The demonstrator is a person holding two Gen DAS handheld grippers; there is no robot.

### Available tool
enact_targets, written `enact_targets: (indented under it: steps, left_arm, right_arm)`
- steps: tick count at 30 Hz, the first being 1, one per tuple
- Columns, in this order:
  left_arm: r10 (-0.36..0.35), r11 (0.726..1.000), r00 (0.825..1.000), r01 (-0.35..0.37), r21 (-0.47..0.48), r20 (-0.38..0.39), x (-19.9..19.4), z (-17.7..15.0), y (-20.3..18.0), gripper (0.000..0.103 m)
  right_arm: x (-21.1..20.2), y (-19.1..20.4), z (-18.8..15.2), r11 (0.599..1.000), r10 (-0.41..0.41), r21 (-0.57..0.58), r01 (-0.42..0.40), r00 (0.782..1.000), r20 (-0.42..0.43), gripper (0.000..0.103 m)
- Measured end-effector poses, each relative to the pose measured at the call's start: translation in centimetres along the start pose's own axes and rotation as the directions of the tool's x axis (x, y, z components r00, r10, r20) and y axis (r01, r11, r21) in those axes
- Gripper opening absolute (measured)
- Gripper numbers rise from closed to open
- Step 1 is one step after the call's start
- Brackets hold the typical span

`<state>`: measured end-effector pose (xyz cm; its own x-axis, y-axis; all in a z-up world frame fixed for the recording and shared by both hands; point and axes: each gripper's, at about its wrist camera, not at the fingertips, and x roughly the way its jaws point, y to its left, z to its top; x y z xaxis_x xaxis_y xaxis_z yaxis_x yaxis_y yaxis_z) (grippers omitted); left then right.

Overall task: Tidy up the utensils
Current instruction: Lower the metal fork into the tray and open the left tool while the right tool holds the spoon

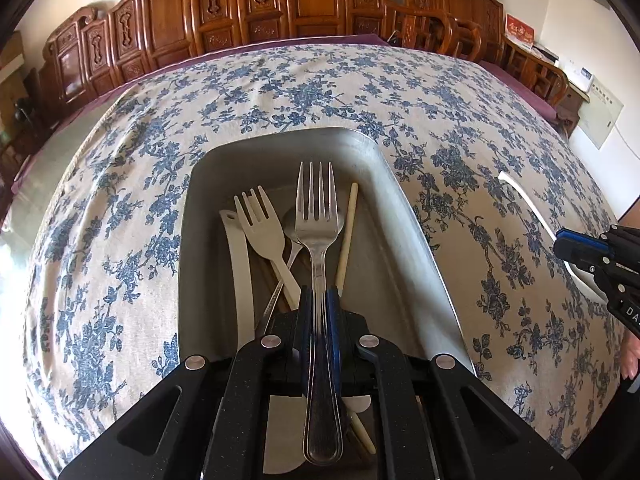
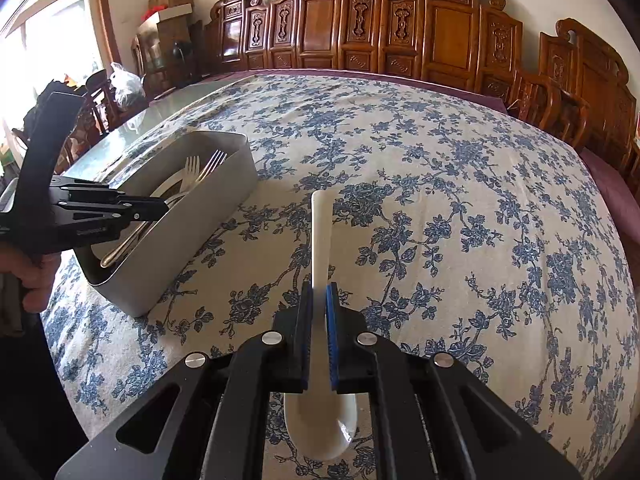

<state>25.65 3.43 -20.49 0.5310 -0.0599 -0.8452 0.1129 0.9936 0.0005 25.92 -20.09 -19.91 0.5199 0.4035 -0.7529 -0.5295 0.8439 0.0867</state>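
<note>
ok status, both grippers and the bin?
Left gripper shut on metal fork, over grey bin. Right gripper shut on white spoon, above tablecloth. Path to bin unobstructed.

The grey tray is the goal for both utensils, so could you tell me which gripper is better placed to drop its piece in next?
Left. The left gripper already holds the metal fork over the grey tray; the right gripper holds the white spoon over bare cloth, beside it.

Setting: a home dining room. Indicators: a large desk (image 2: 440, 200) covered with a blue floral tablecloth (image 1: 320, 80); carved wooden chairs (image 2: 400, 28) lined along the far wall; cardboard boxes (image 2: 172, 0) stacked beside a bright window (image 2: 52, 40).
</note>
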Motion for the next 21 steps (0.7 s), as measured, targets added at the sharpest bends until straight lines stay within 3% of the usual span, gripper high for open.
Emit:
enact_targets:
  steps: [10,21]
  left_arm:
    - [-0.008,1.0,1.0,0.008,-0.022,0.007,-0.3,0.0,0.5,0.007]
    - [-0.033,0.999,0.997,0.036,-0.041,0.066,-2.6,0.2,1.6,0.008]
  right_arm:
    - [-1.0,0.6,0.0,0.999,0.014,0.052,-0.015,1.0,0.009,0.008]
    - [-2.0,2.9,1.8,0.999,0.0,0.05,-0.002,1.0,0.03,0.008]
